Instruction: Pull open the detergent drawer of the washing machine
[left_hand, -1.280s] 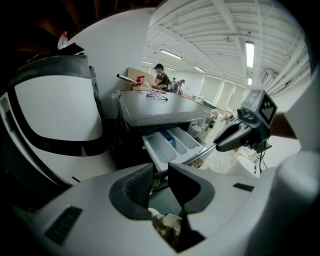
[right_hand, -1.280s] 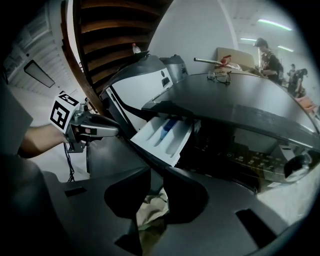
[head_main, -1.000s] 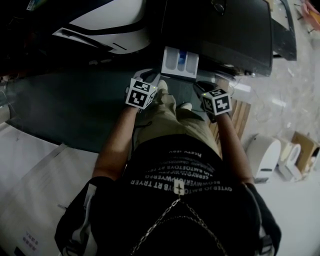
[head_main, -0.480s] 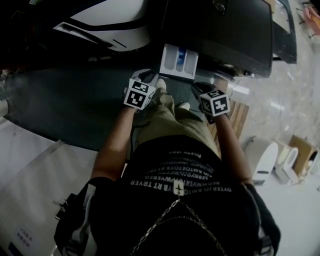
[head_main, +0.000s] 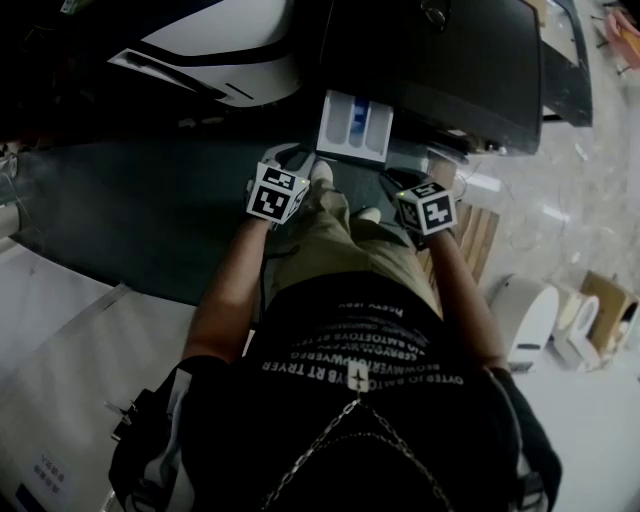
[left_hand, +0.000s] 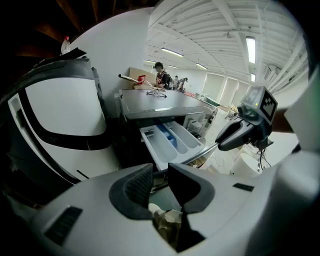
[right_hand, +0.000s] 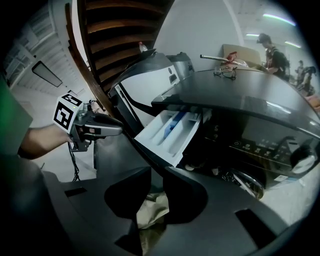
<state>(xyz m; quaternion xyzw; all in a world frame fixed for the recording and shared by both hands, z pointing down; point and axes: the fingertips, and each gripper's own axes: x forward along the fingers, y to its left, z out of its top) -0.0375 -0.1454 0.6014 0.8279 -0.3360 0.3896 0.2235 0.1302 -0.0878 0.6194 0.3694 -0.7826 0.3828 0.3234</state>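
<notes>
Drawer (head_main: 355, 125) of the dark washer (head_main: 450, 60) stands pulled well out from the front panel, near the top left corner of the machine. Its white tray shows long compartments and one blue insert. Seen from the head camera, the left gripper (head_main: 285, 165) and right gripper (head_main: 410, 185) hang below the drawer, one on each side of the person's trousers (head_main: 340, 230), neither touching it. The left gripper's own view shows its jaws a narrow gap apart with nothing between them; the right gripper's view shows the same, only trouser cloth behind the gap. The pull looks finished, or close to it: the tray is open and nothing grips it. I cannot tell if it slides further
</notes>
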